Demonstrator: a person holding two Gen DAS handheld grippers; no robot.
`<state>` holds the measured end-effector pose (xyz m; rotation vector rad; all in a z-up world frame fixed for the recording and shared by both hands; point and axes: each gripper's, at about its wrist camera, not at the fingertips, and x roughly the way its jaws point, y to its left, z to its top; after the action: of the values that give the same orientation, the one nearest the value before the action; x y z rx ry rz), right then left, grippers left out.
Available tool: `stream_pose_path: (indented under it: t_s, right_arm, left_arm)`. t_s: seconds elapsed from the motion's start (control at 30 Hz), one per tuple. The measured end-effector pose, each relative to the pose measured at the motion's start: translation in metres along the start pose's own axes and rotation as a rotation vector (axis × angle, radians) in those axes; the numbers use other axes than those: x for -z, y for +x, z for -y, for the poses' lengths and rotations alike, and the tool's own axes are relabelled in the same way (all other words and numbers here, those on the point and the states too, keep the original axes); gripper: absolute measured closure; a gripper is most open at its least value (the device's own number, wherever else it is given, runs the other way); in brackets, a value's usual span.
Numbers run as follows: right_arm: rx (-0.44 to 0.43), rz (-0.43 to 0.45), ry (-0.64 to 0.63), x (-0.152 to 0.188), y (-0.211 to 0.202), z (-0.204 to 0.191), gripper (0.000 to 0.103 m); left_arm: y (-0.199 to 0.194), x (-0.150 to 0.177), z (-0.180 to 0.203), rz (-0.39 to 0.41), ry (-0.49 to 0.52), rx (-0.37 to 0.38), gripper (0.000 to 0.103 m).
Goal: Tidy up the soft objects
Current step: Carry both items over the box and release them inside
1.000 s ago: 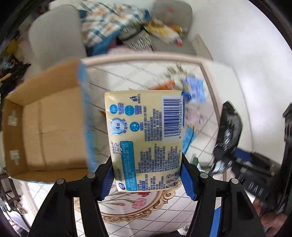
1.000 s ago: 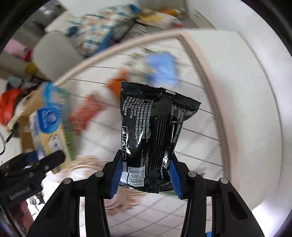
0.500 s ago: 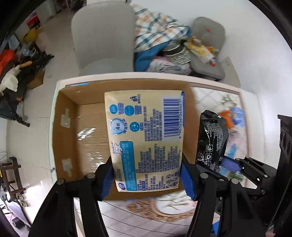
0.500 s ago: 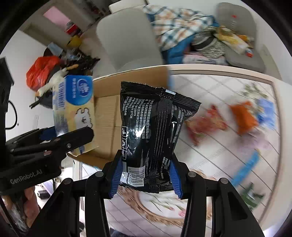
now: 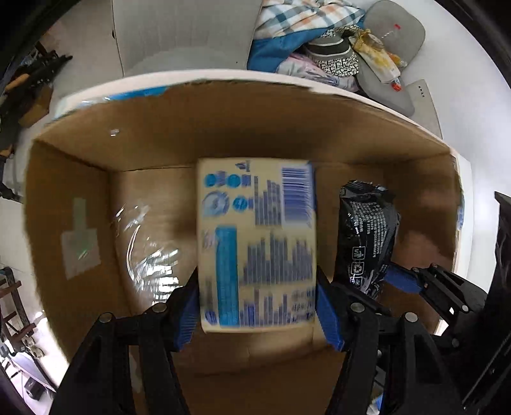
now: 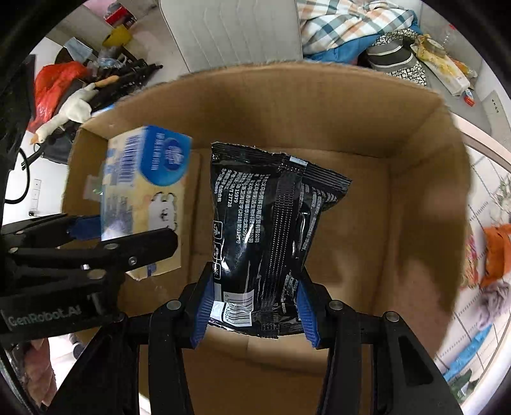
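Note:
My left gripper (image 5: 257, 311) is shut on a yellow and blue tissue pack (image 5: 257, 245) and holds it low inside the open cardboard box (image 5: 223, 127). My right gripper (image 6: 254, 311) is shut on a black foil packet (image 6: 265, 230) and holds it inside the same box (image 6: 415, 191), just right of the tissue pack (image 6: 140, 191). The black packet (image 5: 365, 236) and right gripper also show in the left wrist view at right. The left gripper (image 6: 95, 233) shows in the right wrist view at left. The box floor under both items is bare.
Orange (image 6: 498, 252), grey and blue soft items lie on the tiled table right of the box. Chairs with piled clothes (image 5: 306, 19) stand behind the table. Clutter with a red bag (image 6: 54, 86) and a toy goose lies on the floor at left.
Both grippers have swung left from over the table to the box and dropped down into it, each still holding its item. The box now fills both views.

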<state>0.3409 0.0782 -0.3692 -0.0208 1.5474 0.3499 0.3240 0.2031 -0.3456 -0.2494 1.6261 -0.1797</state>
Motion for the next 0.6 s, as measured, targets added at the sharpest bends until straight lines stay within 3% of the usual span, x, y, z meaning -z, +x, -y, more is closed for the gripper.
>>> stream_pose_path:
  t_s: [0.17,0.27,0.33,0.4,0.47,0.6]
  right_arm:
    - [0.040,-0.003,-0.026,-0.016,0.016,-0.005,0.050]
    - [0.031,-0.017,-0.016,-0.021,0.023,-0.005,0.038]
    - [0.031,-0.019,0.002,-0.022,0.022,-0.002,0.025]
    - [0.030,-0.023,0.020,-0.018,0.019,-0.001,0.024]
    - [0.024,-0.034,0.038,-0.014,0.012,0.003,0.023]
    - [0.056,-0.034,0.079,0.000,-0.003,0.006,0.007]
  left_arm:
    - [0.008,-0.002,-0.001,-0.018,0.002,0.023,0.042]
    - [0.010,0.000,-0.006,-0.056,-0.037,0.049,0.041]
    - [0.009,0.003,-0.010,-0.066,-0.063,0.057,0.041]
    - [0.002,0.005,-0.013,-0.050,-0.076,0.038,0.039]
    - [-0.009,0.010,-0.012,-0.014,-0.076,-0.016,0.021]
    - [-0.039,0.030,-0.004,0.079,-0.043,-0.111,0.003]
